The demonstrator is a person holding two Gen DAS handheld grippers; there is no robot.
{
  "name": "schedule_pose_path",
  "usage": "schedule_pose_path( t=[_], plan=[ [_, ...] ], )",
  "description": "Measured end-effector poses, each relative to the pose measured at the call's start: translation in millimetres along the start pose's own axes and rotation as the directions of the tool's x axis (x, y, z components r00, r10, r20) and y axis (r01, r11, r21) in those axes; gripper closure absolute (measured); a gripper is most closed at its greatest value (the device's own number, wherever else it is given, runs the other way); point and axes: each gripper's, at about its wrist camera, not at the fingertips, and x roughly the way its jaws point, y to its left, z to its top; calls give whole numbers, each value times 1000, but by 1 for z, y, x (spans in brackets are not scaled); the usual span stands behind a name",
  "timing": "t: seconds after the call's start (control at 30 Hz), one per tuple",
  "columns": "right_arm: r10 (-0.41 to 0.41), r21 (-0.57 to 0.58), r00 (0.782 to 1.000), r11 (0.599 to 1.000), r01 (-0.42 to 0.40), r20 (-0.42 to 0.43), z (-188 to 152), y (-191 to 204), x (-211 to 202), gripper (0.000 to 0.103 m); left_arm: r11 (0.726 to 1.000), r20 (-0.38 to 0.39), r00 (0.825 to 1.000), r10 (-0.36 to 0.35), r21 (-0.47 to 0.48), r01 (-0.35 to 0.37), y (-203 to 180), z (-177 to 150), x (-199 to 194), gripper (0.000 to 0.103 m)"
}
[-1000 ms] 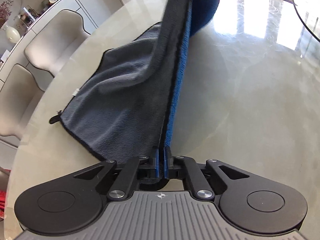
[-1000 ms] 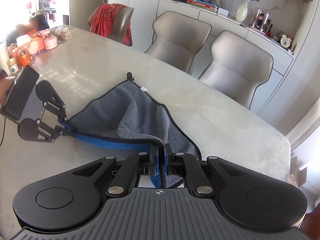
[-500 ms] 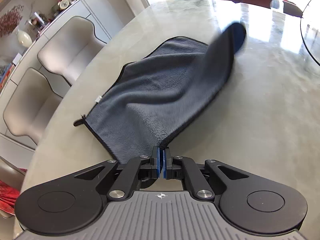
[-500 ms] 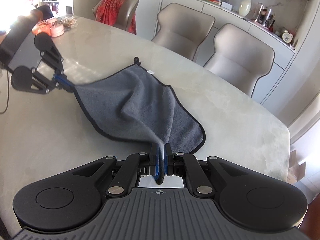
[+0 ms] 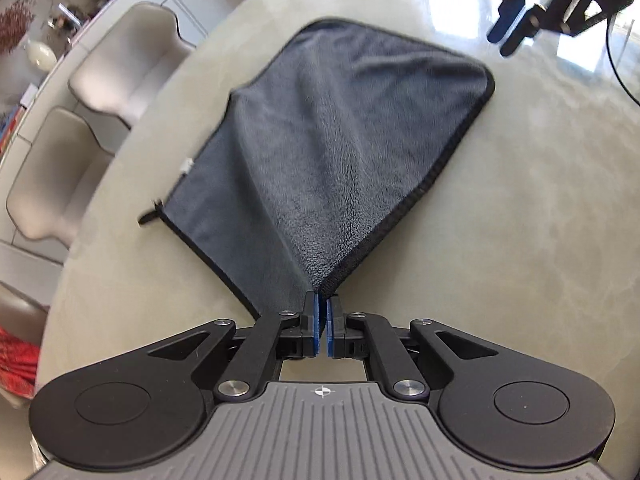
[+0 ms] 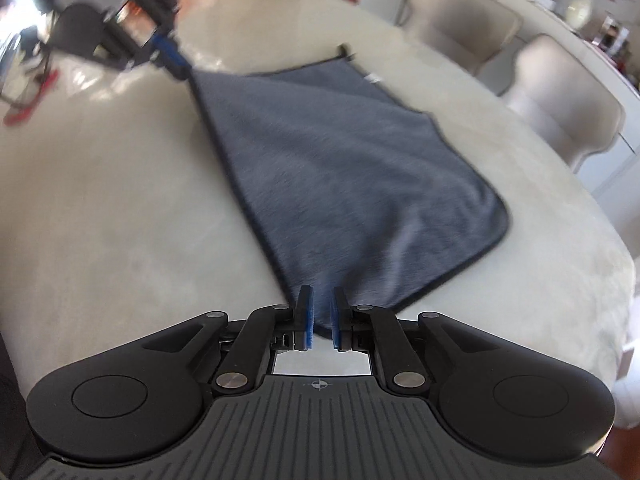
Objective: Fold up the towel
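Now the towel [image 5: 340, 152] lies folded on the table [image 5: 520, 240], long axis running up-frame from the left gripper [image 5: 322, 326], pinching its near corner. In the right view, the right gripper [image 6: 322, 322] is parted, cloth between its fingers.

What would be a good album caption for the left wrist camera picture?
Left gripper pinches a corner of the grey towel spread on the marble table.

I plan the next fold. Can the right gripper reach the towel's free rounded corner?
Likely yes. The right gripper is open beside the towel, and that corner lies uncovered on the table; the left gripper pinches a different corner.
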Motion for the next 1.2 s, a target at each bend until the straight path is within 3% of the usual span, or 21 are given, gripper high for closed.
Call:
schedule_pose_path(
  t=[0.1,0.13,0.17,0.23,0.6,0.73,0.9,0.97,1.03,1.17,1.2],
  plan=[
    [-28,-86,999,996,26,-23,1,14,16,92,1000,-7,1000,-21,-23,21,0,-6,5,100],
    [-35,-114,999,993,32,-26,1,17,21,88,999,-10,1000,-22,-25,22,-1,-8,6,100],
    [-41,-141,999,989,37,-30,2,19,25,77,999,-12,1000,-23,-23,22,0,-8,9,100],
    [-32,-171,999,985,25,-36,2,18,32,70,999,-10,1000,-23,-24,23,1,-9,12,100],
    [67,-176,993,981,-84,-99,13,-3,57,71,998,-18,999,-52,-21,51,-1,-9,26,98],
    [140,-128,978,979,-160,-157,16,-17,59,91,997,-30,997,-72,-4,72,-4,-8,28,97],
    [114,-234,952,955,-184,-284,9,-17,54,95,994,-38,993,-109,23,110,-15,-4,27,97],
    [136,-229,933,948,-219,-332,2,-22,51,102,991,-39,991,-126,39,127,-22,-3,25,97],
    [153,-228,920,942,-246,-361,-6,-23,47,102,989,-39,990,-138,50,140,-29,-3,23,97],
    [142,-175,927,962,-212,-347,-17,-33,43,99,989,-43,989,-139,47,141,-28,-4,21,96],
    [147,-117,939,974,-192,-311,-17,-43,40,98,990,-44,990,-134,42,135,-26,-4,21,96]
  ],
)
